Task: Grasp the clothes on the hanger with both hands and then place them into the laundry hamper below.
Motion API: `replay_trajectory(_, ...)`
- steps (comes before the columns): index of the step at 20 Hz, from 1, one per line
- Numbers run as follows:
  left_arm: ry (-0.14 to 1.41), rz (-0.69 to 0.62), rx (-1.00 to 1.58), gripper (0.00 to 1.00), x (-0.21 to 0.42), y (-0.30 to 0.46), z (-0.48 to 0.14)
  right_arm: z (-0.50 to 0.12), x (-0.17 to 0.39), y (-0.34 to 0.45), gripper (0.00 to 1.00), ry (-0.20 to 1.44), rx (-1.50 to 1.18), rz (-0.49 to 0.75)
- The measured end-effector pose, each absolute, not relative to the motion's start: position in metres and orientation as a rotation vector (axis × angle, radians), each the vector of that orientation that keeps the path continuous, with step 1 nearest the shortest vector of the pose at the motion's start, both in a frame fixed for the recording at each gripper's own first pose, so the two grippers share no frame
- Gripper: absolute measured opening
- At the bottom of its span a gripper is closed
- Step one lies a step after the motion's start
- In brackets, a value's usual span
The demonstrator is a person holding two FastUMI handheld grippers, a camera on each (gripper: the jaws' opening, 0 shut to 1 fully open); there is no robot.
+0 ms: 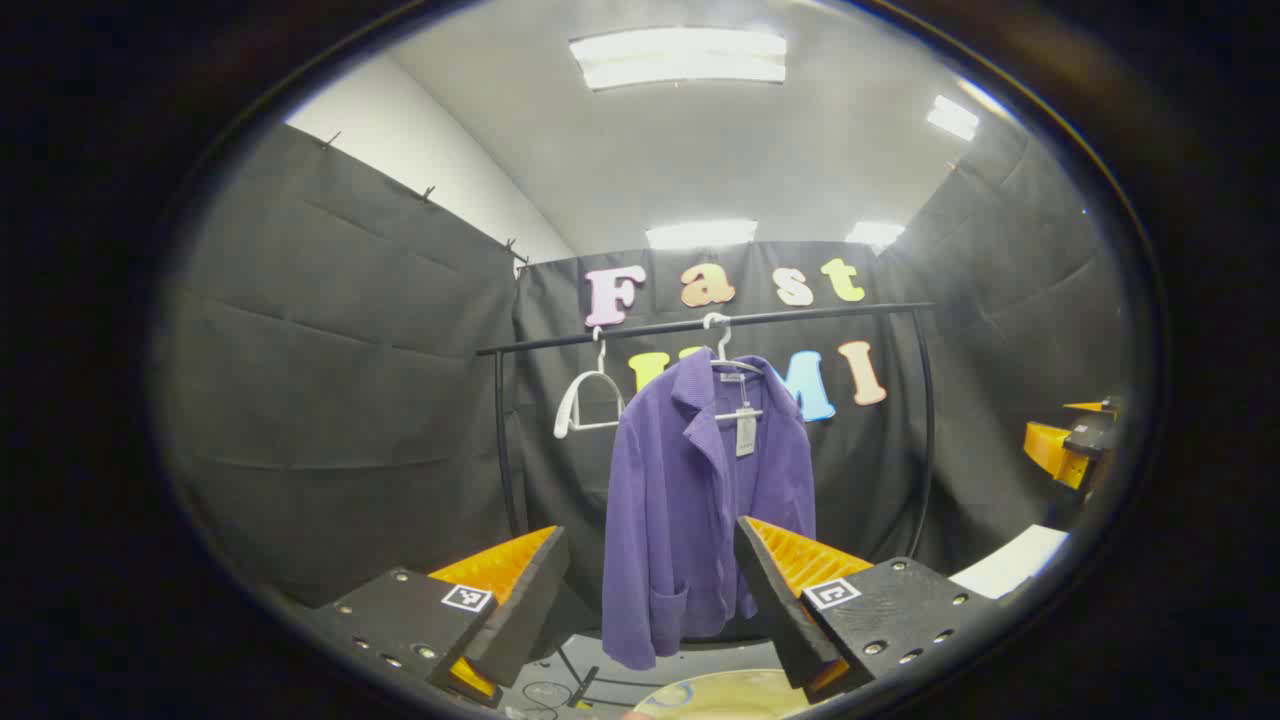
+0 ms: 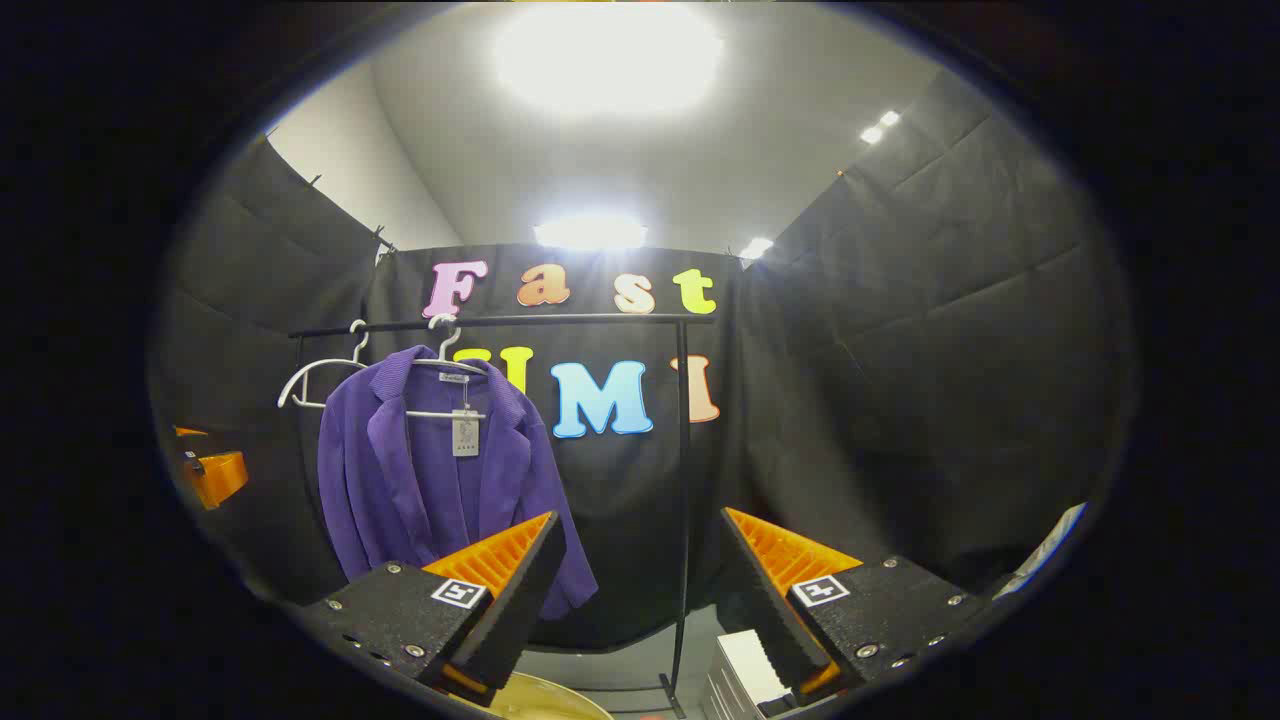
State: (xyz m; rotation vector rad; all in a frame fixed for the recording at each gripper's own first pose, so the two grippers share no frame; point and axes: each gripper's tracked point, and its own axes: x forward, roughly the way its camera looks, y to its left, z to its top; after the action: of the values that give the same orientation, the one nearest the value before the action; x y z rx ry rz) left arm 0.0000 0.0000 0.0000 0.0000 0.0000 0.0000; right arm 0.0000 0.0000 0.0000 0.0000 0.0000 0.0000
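A purple jacket (image 1: 690, 500) hangs on a white hanger (image 1: 728, 370) from a black clothes rail (image 1: 700, 325), with a paper tag at its collar. My left gripper (image 1: 650, 590) stands open well short of the jacket, which shows in the gap between its fingers. In the right gripper view the same jacket (image 2: 430, 480) hangs at the left on its rail (image 2: 500, 322). My right gripper (image 2: 640, 580) is open too, aimed to the right of the jacket at the cloth wall. A pale round rim of the hamper (image 1: 720, 695) shows below; part of that hamper (image 2: 545, 700) also appears low down.
An empty white hanger (image 1: 588, 400) hangs left of the jacket. The rail's upright posts (image 2: 683, 500) stand on the floor. The other gripper (image 1: 1065, 450) shows at the far right. White boxes (image 2: 745, 675) lie low right. Black cloth walls close in all around.
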Motion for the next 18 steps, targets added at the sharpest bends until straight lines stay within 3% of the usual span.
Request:
replay_trajectory(1, -0.001, 0.002, -0.001, 0.96, 0.000, 0.000, 0.001, -0.001, 0.000, -0.001, 0.95, 0.001, 0.002, 0.001)
replay_trajectory(4, 0.000, 0.005, -0.001, 1.00, 0.001, -0.001, 0.000, -0.002, 0.000, -0.007, 0.95, 0.002, 0.000, -0.004)
replay_trajectory(5, 0.001, 0.005, 0.001, 0.96, 0.002, -0.002, 0.000, -0.002, 0.000, -0.009, 0.95, 0.003, 0.000, -0.007)
replay_trajectory(7, -0.006, 0.007, 0.002, 1.00, 0.003, -0.002, 0.003, -0.002, 0.001, -0.013, 0.95, 0.000, 0.000, -0.011)
replay_trajectory(9, -0.006, 0.008, 0.000, 0.96, 0.004, -0.004, 0.002, -0.003, 0.001, -0.016, 0.95, 0.002, 0.000, -0.014)
replay_trajectory(12, -0.002, 0.006, -0.008, 1.00, 0.006, -0.005, -0.001, -0.004, 0.004, -0.020, 0.95, 0.004, 0.004, -0.018)
replay_trajectory(13, 0.000, 0.008, -0.007, 0.96, 0.008, -0.006, -0.002, -0.004, 0.005, -0.021, 0.95, 0.005, 0.004, -0.018)
replay_trajectory(14, 0.001, 0.010, -0.006, 1.00, 0.009, -0.005, -0.002, -0.004, 0.007, -0.022, 0.95, 0.008, 0.005, -0.017)
replay_trajectory(18, -0.003, 0.016, -0.004, 0.96, 0.020, -0.006, 0.005, -0.001, 0.022, -0.013, 0.95, 0.008, 0.016, 0.006)
